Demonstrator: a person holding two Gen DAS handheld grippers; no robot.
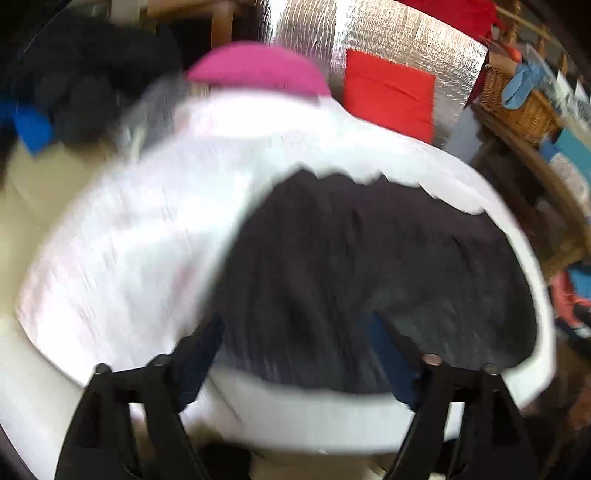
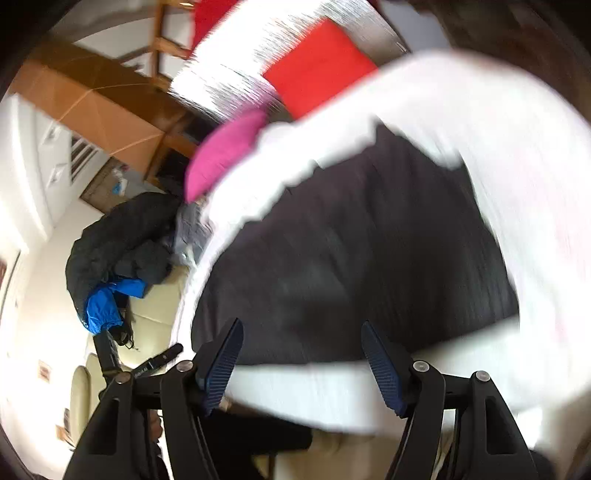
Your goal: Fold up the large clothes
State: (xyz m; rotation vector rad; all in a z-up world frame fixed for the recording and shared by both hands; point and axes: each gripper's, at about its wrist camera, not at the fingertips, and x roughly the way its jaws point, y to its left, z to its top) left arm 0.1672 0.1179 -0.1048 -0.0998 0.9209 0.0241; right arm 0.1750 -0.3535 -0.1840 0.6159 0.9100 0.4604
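Observation:
A dark grey garment (image 1: pixel 369 266) lies folded flat on a white table (image 1: pixel 129 240); both views are smeared by motion. My left gripper (image 1: pixel 291 332) hangs above the garment's near edge, open, and no cloth is between its blue pads. The right wrist view shows the same dark garment (image 2: pixel 351 258) on the white table (image 2: pixel 517 147). My right gripper (image 2: pixel 301 326) is also open over the near edge, holding nothing.
A pink cloth (image 1: pixel 258 68) sits at the table's far edge. Beyond it a red folded cloth (image 1: pixel 388 92) lies on a silver mat (image 1: pixel 406 33). A pile of dark and blue clothes (image 2: pixel 122 240) is on the left, and a wicker basket (image 1: pixel 517 107) on the right.

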